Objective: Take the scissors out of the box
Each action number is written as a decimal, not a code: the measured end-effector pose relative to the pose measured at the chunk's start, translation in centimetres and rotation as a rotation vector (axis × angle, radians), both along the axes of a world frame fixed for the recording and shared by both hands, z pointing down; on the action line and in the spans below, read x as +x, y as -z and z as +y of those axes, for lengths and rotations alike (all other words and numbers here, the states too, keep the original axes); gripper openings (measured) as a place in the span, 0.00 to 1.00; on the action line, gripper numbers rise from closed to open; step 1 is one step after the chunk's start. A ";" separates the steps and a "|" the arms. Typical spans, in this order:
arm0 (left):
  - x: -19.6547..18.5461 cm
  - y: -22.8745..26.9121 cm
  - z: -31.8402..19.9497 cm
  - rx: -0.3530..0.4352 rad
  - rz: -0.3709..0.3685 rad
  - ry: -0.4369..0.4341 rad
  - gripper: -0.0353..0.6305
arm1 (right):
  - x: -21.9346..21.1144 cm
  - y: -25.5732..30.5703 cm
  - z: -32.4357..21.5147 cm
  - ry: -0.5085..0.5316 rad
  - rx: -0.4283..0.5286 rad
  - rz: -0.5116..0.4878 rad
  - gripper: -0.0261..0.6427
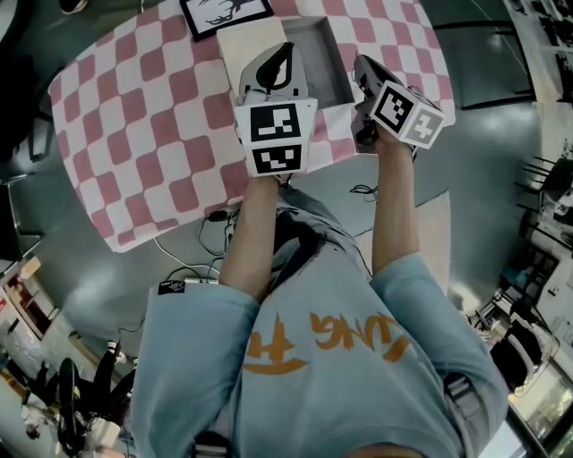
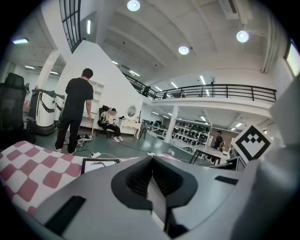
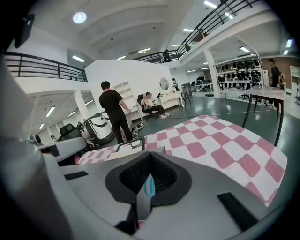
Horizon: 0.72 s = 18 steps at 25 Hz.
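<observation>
Nearest the camera, a light-blue shirt [image 1: 340, 358] with orange print is seen, and 2 bare forearms are stretched from it toward a table covered by a pink-and-white checked cloth [image 1: 143, 116]. The left gripper [image 1: 276, 63] is held above the place where a cream lid panel [image 1: 242, 45] meets the open box [image 1: 322, 63]. In the left gripper view its jaws are seen pressed together, with only a pale sliver between the pads that cannot be identified, so nothing is judged to be held there. The right gripper [image 1: 365, 76] is held just beside the right wall of the box. In the right gripper view its jaws are closed tight on a thin grey strip with a teal patch, which is taken, as a judgement, to be part of the scissors [image 3: 149, 186]. The scissors cannot be made out in the head view. The grey inside of the box is seen bare wherever it is not covered by the grippers, and 1 framed drawing [image 1: 224, 13] is laid beyond it on the cloth. The task is judged to be nearly done: the scissors appear to be gripped and outside the box, and only carrying them clear and setting them down is left.
</observation>
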<state>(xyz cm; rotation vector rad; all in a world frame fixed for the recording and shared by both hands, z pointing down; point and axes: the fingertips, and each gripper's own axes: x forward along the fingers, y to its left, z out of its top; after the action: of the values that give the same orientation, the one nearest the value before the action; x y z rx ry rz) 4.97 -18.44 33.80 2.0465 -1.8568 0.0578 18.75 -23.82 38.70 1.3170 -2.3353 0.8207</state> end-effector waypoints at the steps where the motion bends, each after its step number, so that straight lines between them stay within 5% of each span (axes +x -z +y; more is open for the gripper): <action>1: 0.2 0.5 0.0 0.008 -0.007 0.005 0.08 | 0.3 0.4 0.0 0.000 0.007 -0.014 0.03; 18: 1.6 8.8 0.7 0.146 -0.135 0.070 0.08 | 3.5 10.1 -0.2 0.042 0.197 -0.203 0.03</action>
<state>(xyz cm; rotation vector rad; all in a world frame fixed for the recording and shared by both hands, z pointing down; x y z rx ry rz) 6.58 -17.79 25.03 2.1188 -2.0690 0.0445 22.25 -24.01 28.57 1.3098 -2.6518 0.7597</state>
